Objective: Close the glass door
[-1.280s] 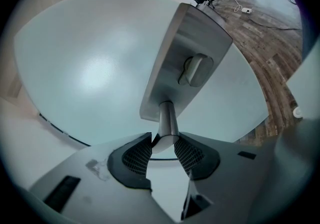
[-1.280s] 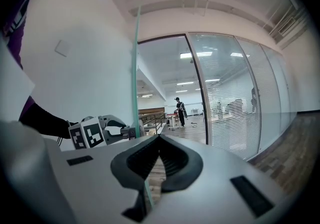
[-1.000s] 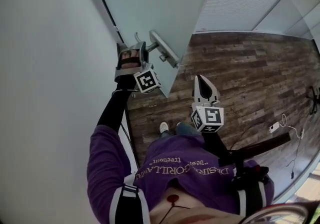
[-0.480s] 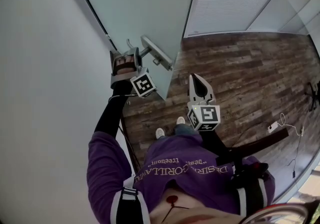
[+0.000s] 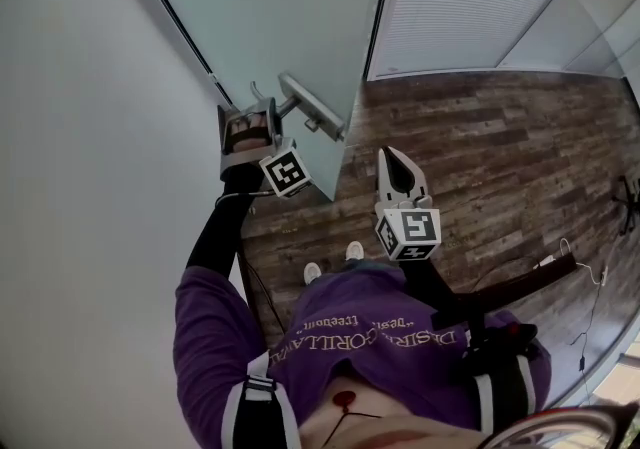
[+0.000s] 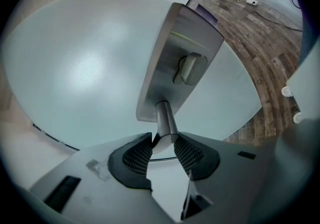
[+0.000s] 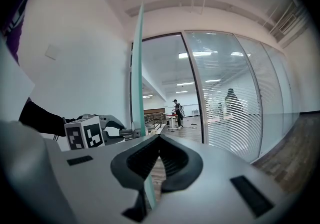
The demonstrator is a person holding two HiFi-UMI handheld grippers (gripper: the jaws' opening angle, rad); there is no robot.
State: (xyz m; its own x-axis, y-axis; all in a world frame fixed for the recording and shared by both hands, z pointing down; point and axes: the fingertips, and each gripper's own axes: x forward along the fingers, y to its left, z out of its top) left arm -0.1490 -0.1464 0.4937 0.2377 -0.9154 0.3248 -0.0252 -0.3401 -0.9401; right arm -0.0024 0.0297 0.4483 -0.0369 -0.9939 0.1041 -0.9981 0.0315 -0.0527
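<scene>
The glass door stands open - a frosted pane directly ahead of the person, with its free vertical edge turned toward the right side and the dark wooden floor showing beyond it. On the pane sits a long metal handle plate with a small thumb-turn, and a round handle bar juts out of the plate's lower end.

The left hand-held gripper is clamped on the end of that bar, 1 ribbed pad on each side. The bar's long axis runs from the plate almost straight back along the jaws, so the door lies directly in front of this hand, just past the fingertips. I judge the closing swing must be driven through this grip, following the door's arc rather than a straight line, or the round bar could slip between the pads.

The right hand-held gripper has its jaws together on nothing. It hangs beside the door's free edge without touching it, so the left is the hand in contact.

For writing, the purple shirt carries pale print, upside down in the head view; "GORILLA" seems legible, the rest I cannot make out. The marker cubes bear only black-and-white squares.
</scene>
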